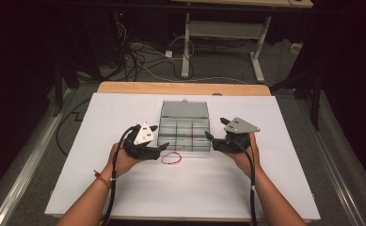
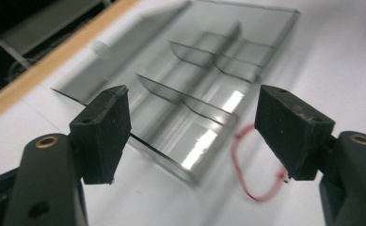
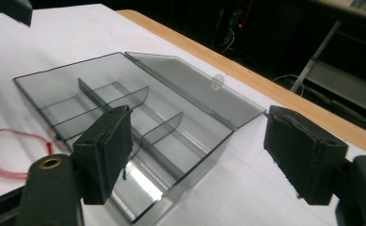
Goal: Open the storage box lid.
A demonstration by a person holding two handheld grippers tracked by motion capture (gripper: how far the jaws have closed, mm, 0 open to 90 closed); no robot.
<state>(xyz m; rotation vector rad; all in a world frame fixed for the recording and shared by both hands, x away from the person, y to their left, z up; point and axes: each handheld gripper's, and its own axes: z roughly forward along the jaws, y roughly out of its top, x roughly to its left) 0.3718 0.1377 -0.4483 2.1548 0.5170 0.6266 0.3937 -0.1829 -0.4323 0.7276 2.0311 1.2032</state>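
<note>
Both grippers are sitting with their jaws spread wide and nothing between them. The left gripper (image 1: 158, 149) hangs at the near-left corner of the clear divider box (image 1: 184, 133), and the right gripper (image 1: 213, 139) is at its right side, so they bracket it like they've let go or are lining up. In the left gripper view the pads (image 2: 106, 133) frame the box's (image 2: 194, 94) compartments without touching anything, and it's the same in the right gripper view, where the pads (image 3: 106, 149) sit just short of the near wall of the box (image 3: 138, 127). The box sits mid-table on the white sheet (image 1: 124, 188), its lid (image 1: 184, 109) flipped back flat toward the far edge, so all the compartments are open from above, and as far as I can tell they're empty. A red rubber band (image 1: 171, 158) lies on the sheet just in front of the box, touching neither it nor a jaw. My guess is it's next to go in, since it's nearest the left gripper and the open lid leaves a clear drop.
</note>
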